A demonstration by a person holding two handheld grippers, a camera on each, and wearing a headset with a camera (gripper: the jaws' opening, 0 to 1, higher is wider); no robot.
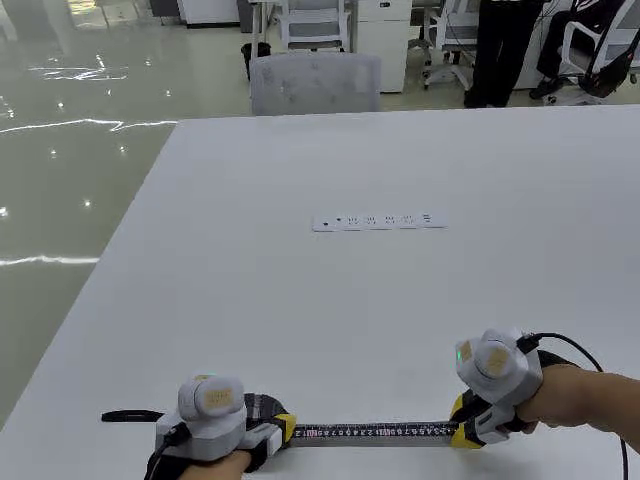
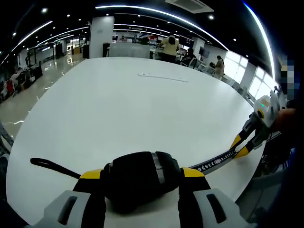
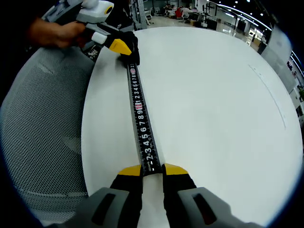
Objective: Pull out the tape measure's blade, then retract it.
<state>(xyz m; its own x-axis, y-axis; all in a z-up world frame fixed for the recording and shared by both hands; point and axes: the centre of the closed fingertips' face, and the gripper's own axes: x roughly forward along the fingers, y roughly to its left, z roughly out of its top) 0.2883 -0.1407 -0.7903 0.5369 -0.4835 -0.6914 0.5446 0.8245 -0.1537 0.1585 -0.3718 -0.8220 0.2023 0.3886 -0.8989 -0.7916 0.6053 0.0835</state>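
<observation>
OK, L tongs [image 2: 141, 172] clamp tape measure case [image 2: 137, 185]; R tongs [image 3: 152, 169] pinch blade [image 3: 139, 114] tip, blade runs toward 11 o'clock.

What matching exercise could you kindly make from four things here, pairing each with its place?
1 tape measure case
2 blade
3 power strip
4 chair

A behind the far edge of the table
B end held by the right gripper
C lying flat mid-table
D clamped by the left gripper

Pairs: 1-D, 2-B, 3-C, 4-A
</observation>
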